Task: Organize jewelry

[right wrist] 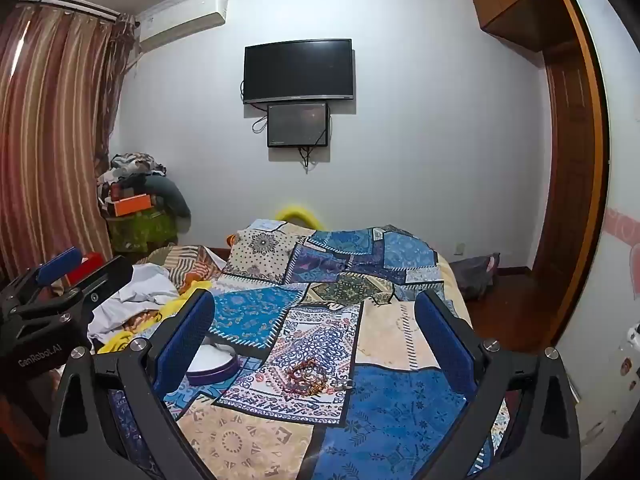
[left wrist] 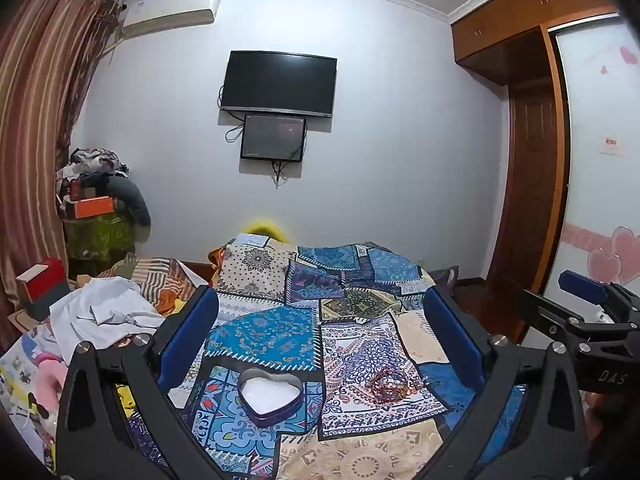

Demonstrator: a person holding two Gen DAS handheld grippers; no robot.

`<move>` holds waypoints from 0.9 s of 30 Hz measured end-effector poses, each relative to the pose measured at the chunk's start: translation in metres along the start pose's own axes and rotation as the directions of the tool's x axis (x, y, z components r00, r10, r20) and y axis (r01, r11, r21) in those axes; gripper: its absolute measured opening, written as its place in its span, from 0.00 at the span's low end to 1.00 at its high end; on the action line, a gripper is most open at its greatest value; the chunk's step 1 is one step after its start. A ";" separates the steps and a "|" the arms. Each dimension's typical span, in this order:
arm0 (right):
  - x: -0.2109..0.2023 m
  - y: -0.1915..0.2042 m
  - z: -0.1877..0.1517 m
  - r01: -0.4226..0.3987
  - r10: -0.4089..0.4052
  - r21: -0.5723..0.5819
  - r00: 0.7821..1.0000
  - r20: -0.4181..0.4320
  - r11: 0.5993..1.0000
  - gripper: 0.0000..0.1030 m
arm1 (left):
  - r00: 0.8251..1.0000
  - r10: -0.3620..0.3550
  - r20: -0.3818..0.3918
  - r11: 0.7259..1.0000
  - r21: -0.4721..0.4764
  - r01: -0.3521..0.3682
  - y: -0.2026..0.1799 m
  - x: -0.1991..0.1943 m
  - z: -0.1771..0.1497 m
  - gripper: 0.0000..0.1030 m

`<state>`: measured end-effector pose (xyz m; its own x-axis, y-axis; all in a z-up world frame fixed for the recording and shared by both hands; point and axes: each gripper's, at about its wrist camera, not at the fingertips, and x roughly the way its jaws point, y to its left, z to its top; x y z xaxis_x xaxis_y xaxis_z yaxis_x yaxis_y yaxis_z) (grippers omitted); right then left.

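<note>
Left wrist view: faces the far wall across a bed (left wrist: 360, 452) with a patchwork cover.
Left gripper (left wrist: 320, 340): jaws wide, nothing between them, held above the cover.
Tin (left wrist: 270, 398): heart-shaped, open, white lining, no jewelry visible inside; this is the landmark.
Jewelry (left wrist: 390, 386): small tangled heap of beads and chain on the cover, just right of the tin, apart from it.
Right gripper (left wrist: 582, 304): seen side-on, well right of the tin; from this view its opening cannot be told.
Clothes (left wrist: 104, 312): loose white pile left of the tin and beyond it.

Right wrist view: same bed from further right.
Right gripper (right wrist: 316, 340): jaws wide, empty, above the cover.
Jewelry (right wrist: 310, 376): right of the tin (right wrist: 212, 364), roughly centred between the jaws and below them.
Tin: half hidden behind the near left finger.
Step in hand: judged to be the first pick, heap to tin.
Method: lower straight over the heap, close on one strand, not the whole tangle, lift slowly so that trailing pieces drop free, then carry left over the tin rim.
Caution: soft cover may pinch up with the strand.
Clearance: open cover on all sides of the heap; the bed's edge lies well right of the tin.
</note>
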<state>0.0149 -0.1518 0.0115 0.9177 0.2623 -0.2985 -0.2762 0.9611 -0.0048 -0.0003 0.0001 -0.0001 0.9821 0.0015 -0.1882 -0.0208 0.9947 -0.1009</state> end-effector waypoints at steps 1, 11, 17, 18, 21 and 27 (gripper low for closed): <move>0.000 0.000 0.000 0.000 0.000 0.001 1.000 -0.003 1.000 0.97 | 1.000 0.001 -0.004 1.000 0.001 -0.001 0.000 0.000 0.000 1.00; 0.001 -0.005 -0.001 -0.003 0.003 0.015 1.000 -0.006 1.000 0.97 | 1.000 0.001 -0.013 1.000 0.000 -0.001 -0.001 0.001 0.000 1.00; 0.003 -0.003 -0.002 -0.004 0.004 0.014 1.000 -0.015 1.000 0.97 | 1.000 0.007 -0.024 1.000 -0.003 -0.007 0.002 0.002 -0.002 1.00; 0.003 -0.002 -0.002 -0.004 0.005 0.015 1.000 -0.017 1.000 0.97 | 1.000 0.008 -0.026 1.000 -0.005 -0.008 0.003 0.002 -0.002 1.00; 0.002 -0.002 0.000 -0.005 0.005 0.013 1.000 -0.019 1.000 0.97 | 0.999 0.011 -0.030 1.000 -0.011 -0.011 0.005 0.003 -0.001 1.00; 0.001 0.001 0.001 -0.008 0.008 0.011 1.000 -0.019 1.000 0.97 | 0.999 0.014 -0.034 1.000 -0.015 -0.014 0.006 0.006 -0.002 1.00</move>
<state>0.0157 -0.1504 0.0121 0.9098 0.2684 -0.3167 -0.2804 0.9598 0.0081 0.0046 0.0060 -0.0040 0.9748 0.0119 -0.2227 -0.0378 0.9929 -0.1126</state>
